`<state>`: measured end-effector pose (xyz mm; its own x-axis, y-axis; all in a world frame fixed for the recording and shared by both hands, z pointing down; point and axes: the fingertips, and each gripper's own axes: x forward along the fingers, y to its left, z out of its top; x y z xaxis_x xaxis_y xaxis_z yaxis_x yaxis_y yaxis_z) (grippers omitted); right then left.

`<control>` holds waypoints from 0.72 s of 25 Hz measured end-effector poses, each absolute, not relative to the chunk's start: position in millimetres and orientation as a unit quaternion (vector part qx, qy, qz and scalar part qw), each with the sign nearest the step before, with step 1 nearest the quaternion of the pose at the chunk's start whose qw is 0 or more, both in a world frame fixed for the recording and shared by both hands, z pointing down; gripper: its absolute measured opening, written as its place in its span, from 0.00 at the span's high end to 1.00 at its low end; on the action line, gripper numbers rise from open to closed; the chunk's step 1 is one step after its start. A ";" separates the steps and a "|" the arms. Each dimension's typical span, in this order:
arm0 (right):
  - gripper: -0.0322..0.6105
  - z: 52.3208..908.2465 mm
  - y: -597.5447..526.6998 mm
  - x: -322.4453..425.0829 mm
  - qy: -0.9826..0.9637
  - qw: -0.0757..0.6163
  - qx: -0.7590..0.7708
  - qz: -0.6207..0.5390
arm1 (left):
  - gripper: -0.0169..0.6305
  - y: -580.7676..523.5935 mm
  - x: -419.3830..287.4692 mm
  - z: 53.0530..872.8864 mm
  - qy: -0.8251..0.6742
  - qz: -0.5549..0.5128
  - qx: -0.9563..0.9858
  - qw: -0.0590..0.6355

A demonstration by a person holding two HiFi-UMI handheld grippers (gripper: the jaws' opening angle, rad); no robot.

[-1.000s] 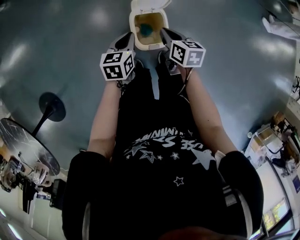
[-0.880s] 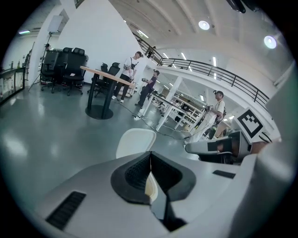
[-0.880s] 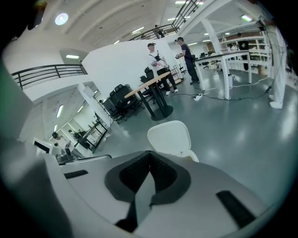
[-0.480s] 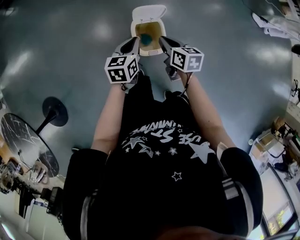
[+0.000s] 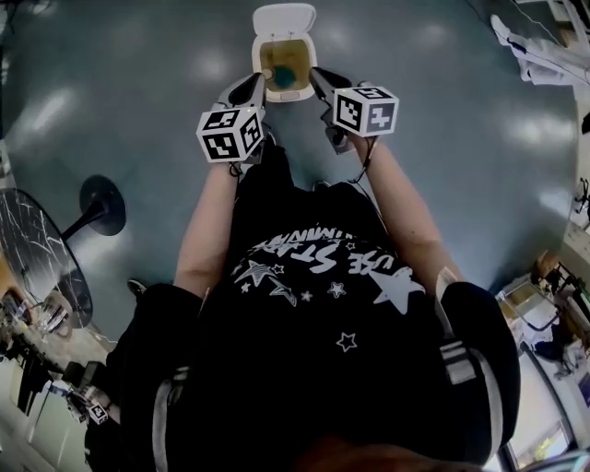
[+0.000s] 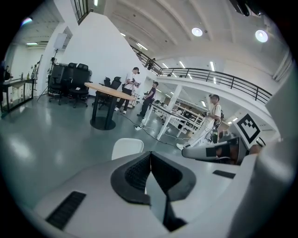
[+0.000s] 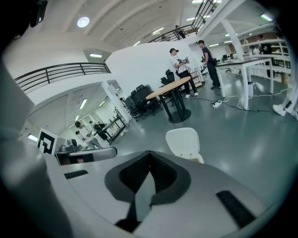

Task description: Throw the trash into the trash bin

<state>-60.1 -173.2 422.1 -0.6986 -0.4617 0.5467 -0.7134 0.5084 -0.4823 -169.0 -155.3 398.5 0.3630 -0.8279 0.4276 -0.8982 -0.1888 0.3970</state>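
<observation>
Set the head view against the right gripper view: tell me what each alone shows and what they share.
Only the head view: the inside of the trash bin, with something blue in it, and the person's star-print shirt. Only the right gripper view: the right gripper close up, jaws shut on nothing, and people standing by a wooden table. Both: the white bin with its lid raised, and the left gripper.

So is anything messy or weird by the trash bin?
Nothing stands out. The trash bin stands upright with its lid flipped open and something blue inside, and no spill shows around it.
</observation>
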 end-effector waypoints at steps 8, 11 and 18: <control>0.94 410.8 -141.7 -6.5 -0.865 0.155 0.326 0.348 | 0.96 -109.5 -127.3 386.0 -0.580 0.053 0.760 0.288; 0.94 402.8 -126.5 6.8 -0.874 0.150 0.315 0.339 | 0.96 -93.8 -116.0 378.3 -0.591 0.046 0.756 0.279; 0.94 374.0 -78.6 46.6 -0.888 0.129 0.292 0.331 | 0.96 -45.5 -73.9 365.6 -0.601 0.040 0.756 0.258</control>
<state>46.6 -78.6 374.0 -0.7960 -0.4338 0.4222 -0.6043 0.6106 -0.5118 -73.9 -45.5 365.6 0.2751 -0.8875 0.3698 -0.9286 -0.1456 0.3413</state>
